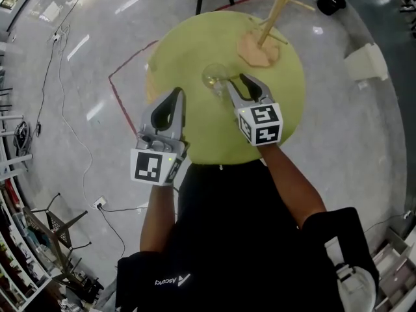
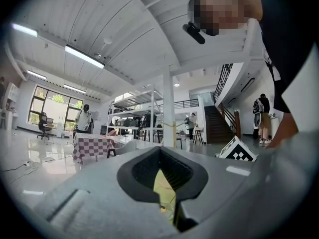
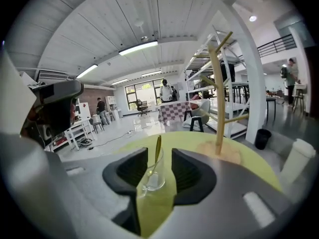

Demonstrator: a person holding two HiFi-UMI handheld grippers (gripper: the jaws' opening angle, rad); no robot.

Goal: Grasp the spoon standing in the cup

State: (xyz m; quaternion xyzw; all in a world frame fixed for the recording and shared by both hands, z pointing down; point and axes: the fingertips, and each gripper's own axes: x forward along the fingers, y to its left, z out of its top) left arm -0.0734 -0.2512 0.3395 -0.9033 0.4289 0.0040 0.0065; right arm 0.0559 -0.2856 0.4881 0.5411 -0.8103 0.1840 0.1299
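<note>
A clear glass cup stands near the middle of the round yellow-green table. In the right gripper view the cup holds a gold spoon that stands upright and leans slightly right. My right gripper is open just right of the cup. In its own view the right gripper frames the cup and spoon in the gap between its jaws, and the pads do not press on either. My left gripper hovers over the table's left part, apart from the cup. The left gripper has its tips together.
A wooden peg rack on a tan base stands at the table's far right, behind the cup; in the right gripper view the rack rises right of the cup. Red tape marks the floor at left. A black bin stands beyond the table.
</note>
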